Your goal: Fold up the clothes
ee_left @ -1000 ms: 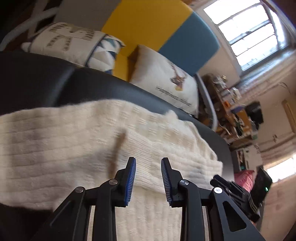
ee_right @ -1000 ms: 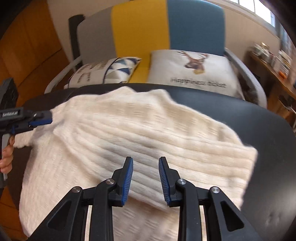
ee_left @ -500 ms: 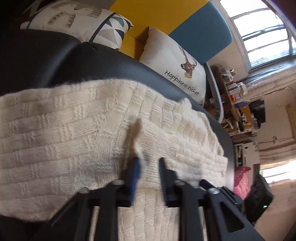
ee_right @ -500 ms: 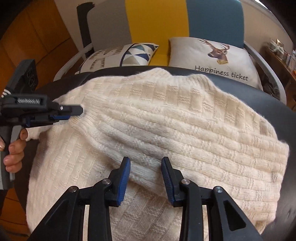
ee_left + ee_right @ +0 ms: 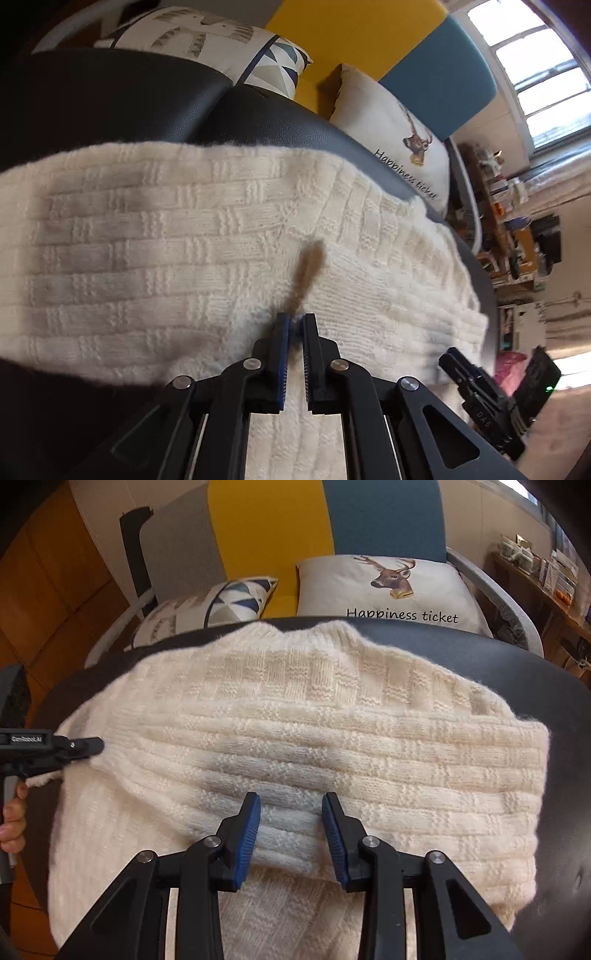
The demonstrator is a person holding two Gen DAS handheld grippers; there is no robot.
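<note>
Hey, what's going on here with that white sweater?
A person is folding a cream knit sweater spread over a black cushion, using a handheld gripper in each hand. The left gripper is shut on a fold of the sweater at one side. The right gripper is open, its fingers straddling the thick folded edge without pinching it yet. Two pillows sit on the chair behind.
</note>
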